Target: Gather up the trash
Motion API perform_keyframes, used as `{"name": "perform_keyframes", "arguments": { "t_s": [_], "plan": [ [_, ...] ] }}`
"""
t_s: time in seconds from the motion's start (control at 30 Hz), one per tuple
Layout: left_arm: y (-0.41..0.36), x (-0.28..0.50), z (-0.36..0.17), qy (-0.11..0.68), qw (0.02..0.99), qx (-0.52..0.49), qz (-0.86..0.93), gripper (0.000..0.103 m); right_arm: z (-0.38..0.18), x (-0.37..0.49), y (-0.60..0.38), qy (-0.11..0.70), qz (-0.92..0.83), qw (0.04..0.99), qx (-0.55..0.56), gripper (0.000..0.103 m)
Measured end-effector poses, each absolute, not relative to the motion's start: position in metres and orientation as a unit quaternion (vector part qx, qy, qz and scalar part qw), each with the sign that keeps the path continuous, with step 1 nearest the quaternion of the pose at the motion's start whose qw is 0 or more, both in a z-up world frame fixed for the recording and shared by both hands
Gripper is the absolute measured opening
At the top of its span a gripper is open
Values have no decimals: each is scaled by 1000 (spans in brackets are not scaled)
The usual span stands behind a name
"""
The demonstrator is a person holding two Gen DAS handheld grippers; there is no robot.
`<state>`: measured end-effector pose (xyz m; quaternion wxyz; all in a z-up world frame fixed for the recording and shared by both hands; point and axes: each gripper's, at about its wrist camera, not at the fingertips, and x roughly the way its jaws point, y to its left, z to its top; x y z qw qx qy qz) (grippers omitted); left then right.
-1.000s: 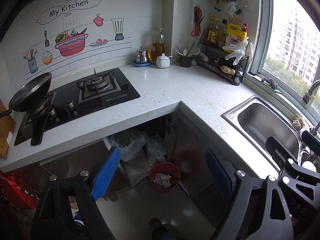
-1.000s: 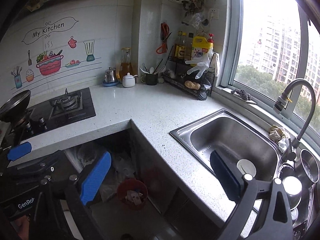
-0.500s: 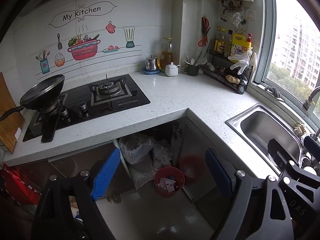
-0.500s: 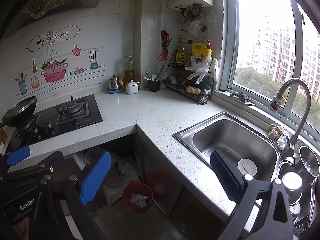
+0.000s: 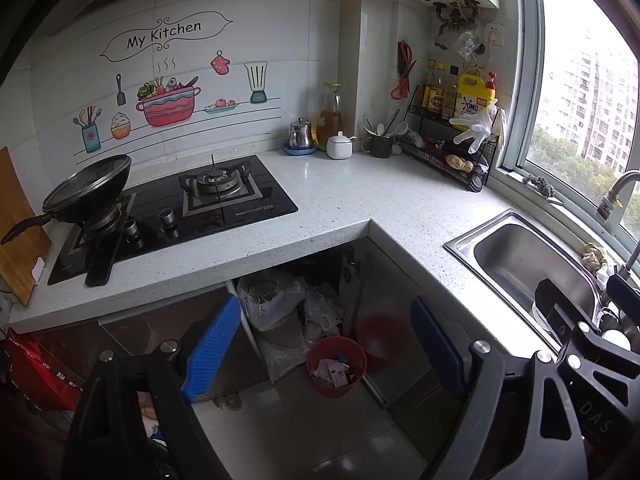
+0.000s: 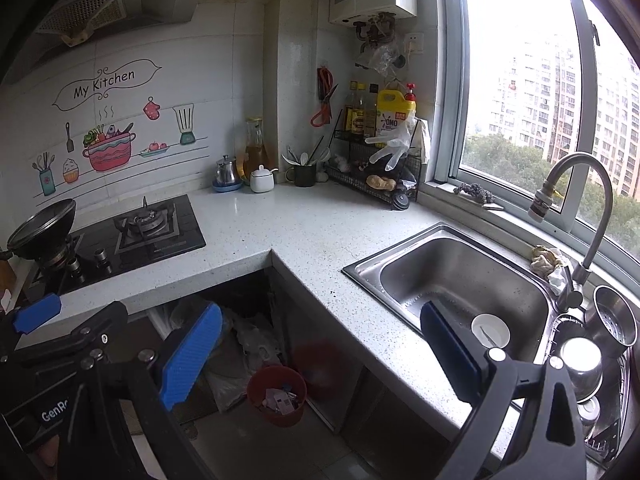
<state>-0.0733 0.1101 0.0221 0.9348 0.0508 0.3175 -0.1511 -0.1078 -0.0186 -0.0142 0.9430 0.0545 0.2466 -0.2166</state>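
A: What's in the red trash bin (image 5: 336,366)?
B: Paper scraps, too small to name. Its far side blurs into a red smear on the cabinet panel.
A: And under the table (image 5: 360,200)?
B: Plastic bags (image 5: 276,308), contents hidden in shadow.
A: The wooden cutting board (image 5: 18,228)?
B: Cut off at the left edge. The faucet (image 5: 616,196) is clipped at the right.

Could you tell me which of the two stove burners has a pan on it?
The left burner: the black pan sits there, while the right burner is bare.
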Motion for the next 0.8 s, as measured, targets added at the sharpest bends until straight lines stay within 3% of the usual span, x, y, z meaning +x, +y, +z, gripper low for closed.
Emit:
{"name": "perform_keyframes", "arguments": {
  "t_s": [0.8],
  "plan": [
    [97, -89, 21, 302, 939, 62, -154, 85, -13, -119, -17, 242, -224, 942, 56, 100]
  ]
}}
